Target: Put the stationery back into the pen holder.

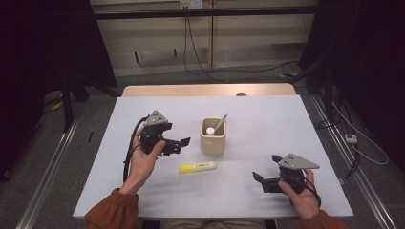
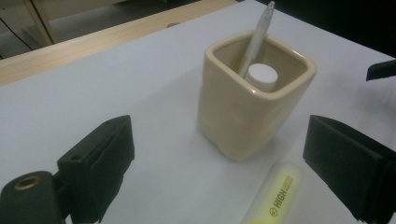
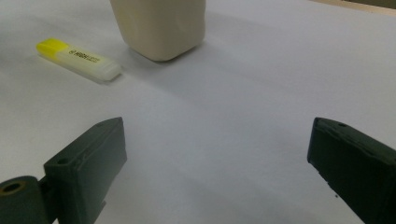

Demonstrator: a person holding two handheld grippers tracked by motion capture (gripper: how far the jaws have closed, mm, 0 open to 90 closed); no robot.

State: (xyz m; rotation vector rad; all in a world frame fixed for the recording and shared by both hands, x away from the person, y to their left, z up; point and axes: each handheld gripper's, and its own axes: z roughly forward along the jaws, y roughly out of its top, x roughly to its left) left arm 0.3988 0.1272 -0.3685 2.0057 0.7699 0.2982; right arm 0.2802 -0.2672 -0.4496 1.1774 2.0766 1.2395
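Note:
A cream square cup point(image 1: 213, 137) stands at the middle of the white table; in it lean a white pen point(image 1: 220, 123) and a white-capped tube point(image 1: 210, 130). A yellow highlighter point(image 1: 197, 167) lies flat just in front of the cup. My left gripper point(image 1: 177, 145) is open, left of the cup, its jaws pointing at it. In the left gripper view the cup point(image 2: 252, 98), the pen point(image 2: 258, 37) and the highlighter point(image 2: 275, 193) lie ahead. My right gripper point(image 1: 267, 168) is open at the front right, nothing between its jaws. In the right gripper view the highlighter point(image 3: 79, 59) and the cup point(image 3: 161, 28) lie ahead.
The white tabletop point(image 1: 267, 119) ends in a wooden strip point(image 1: 205, 89) at the far edge. Cables run over the floor behind and to the right of the table. Dark curtains stand on both sides.

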